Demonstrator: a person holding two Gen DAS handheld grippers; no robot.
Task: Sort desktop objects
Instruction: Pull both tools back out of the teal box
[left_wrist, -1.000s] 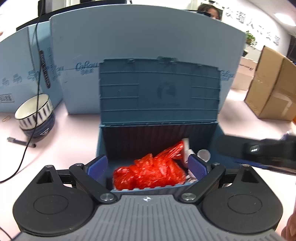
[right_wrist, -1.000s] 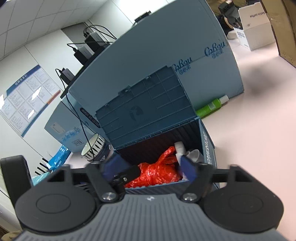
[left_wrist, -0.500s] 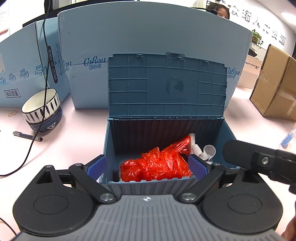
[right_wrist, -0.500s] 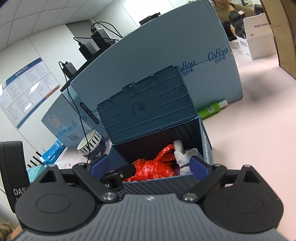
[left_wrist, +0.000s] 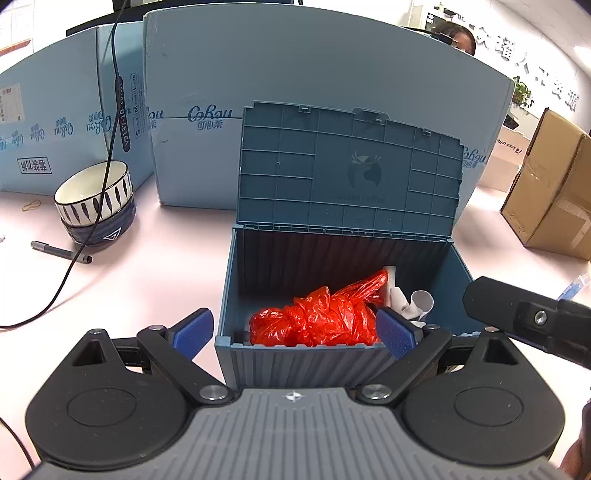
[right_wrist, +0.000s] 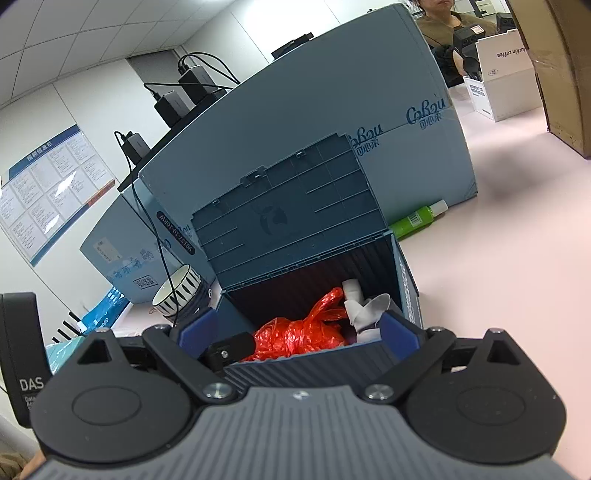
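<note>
Left wrist: crinkled red plastic bag (left_wrist: 317, 317) in ribbed bin (left_wrist: 295, 360)

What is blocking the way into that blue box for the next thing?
Nothing visible. The blue box has its lid swung up, and above the red bag and white scraps inside there is free room.

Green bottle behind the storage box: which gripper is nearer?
Right. The right gripper is at the box's bottle-side front corner; the left gripper sits further left along the front.

left gripper (left_wrist: 295, 325) jaws wide, right gripper (right_wrist: 299, 328) jaws just opening, empty
</note>
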